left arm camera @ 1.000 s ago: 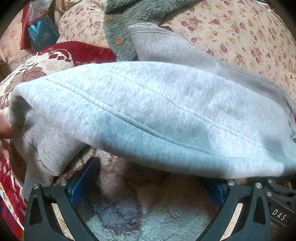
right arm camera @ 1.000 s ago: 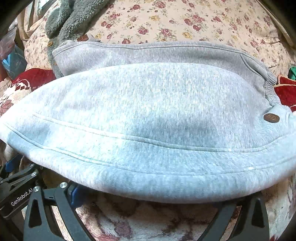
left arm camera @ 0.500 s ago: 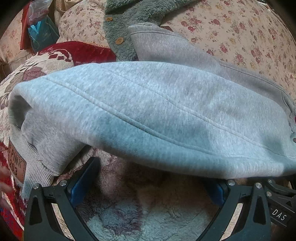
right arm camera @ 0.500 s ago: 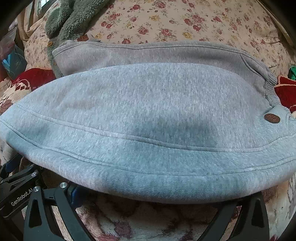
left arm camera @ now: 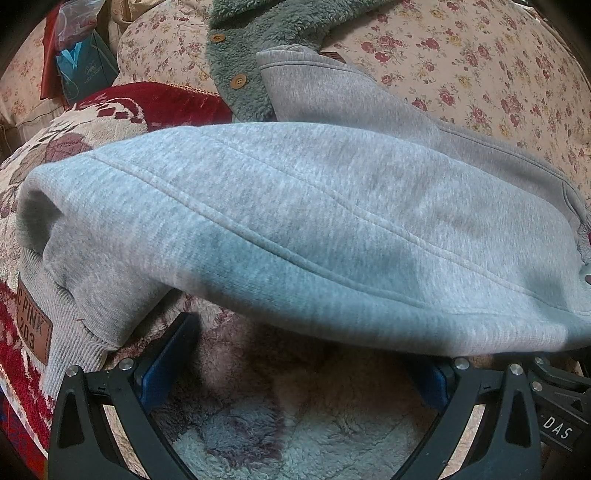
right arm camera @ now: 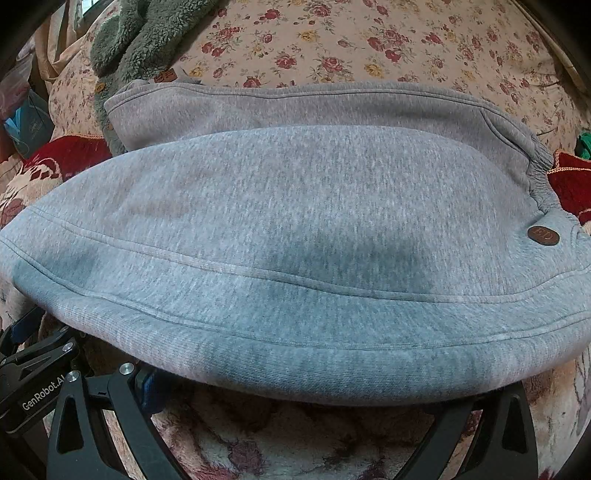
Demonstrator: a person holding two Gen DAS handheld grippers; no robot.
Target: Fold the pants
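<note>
Left wrist view: 1 grey pants [left arm camera: 295, 221] folded over, 2 tools [left arm camera: 299, 373] [right arm camera: 295, 402], both w/ fingers apart.

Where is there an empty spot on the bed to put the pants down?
Bare floral bedspread lies beyond the gray sweatpants, right of the green fleece jacket. A fuzzy blanket strip shows between the left claw's fingers. It is crowded around the jacket, red cushion and teal bag.

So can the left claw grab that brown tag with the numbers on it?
Probably yes. The brown tag sits on the pants cuff, just left of the left claw, with nothing covering it. The claw is open but aimed at the middle, so it would have to swing left first.
</note>
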